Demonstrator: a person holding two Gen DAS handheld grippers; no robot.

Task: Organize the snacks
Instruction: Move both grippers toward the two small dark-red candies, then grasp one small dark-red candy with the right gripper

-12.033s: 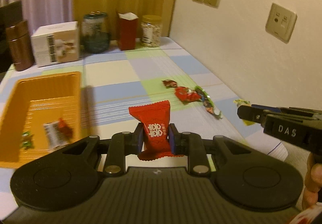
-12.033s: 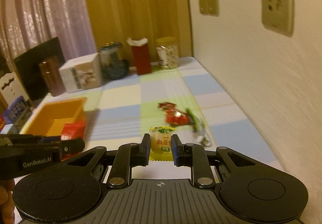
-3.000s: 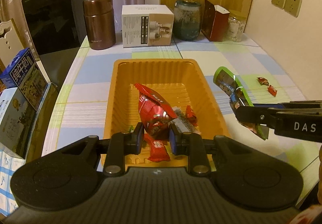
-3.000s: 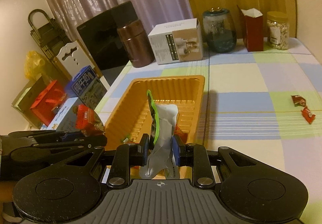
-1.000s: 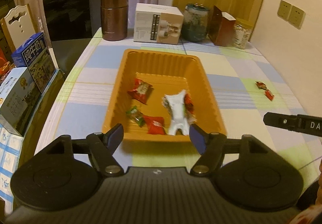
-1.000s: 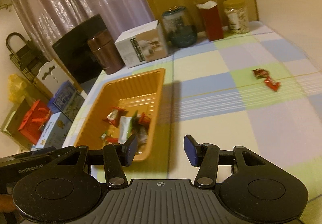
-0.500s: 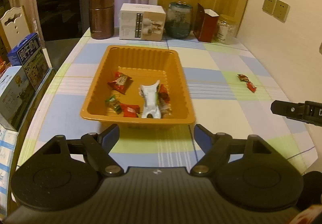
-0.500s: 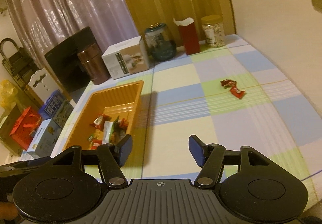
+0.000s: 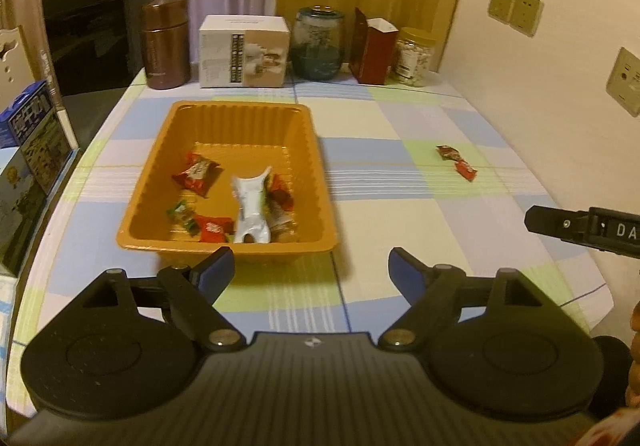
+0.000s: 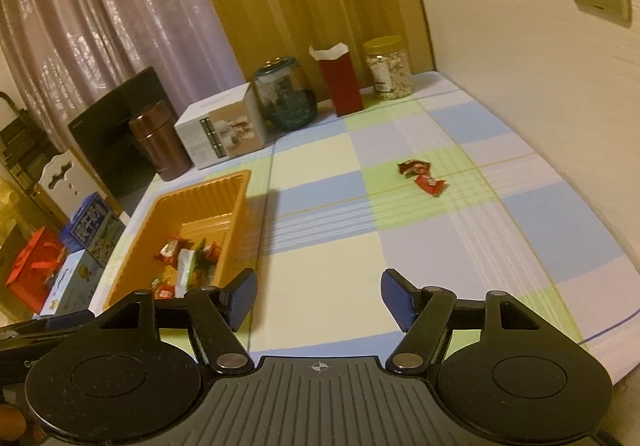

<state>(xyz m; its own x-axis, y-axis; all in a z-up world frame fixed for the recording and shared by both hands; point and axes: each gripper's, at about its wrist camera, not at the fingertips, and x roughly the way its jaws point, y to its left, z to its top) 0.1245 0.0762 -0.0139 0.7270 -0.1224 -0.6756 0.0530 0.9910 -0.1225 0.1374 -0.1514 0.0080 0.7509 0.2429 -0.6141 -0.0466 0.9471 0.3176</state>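
Two red-wrapped candies [image 10: 422, 174] loose on checked-cloth bench [image 10: 440, 238]; left hand-held gripper [image 9: 311, 272] and right hand-held gripper [image 10: 318, 296] just opening, released, empty.

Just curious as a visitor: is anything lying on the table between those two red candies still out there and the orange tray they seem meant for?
Nothing visible: only bare checked tablecloth separates the two red candies from the orange tray.
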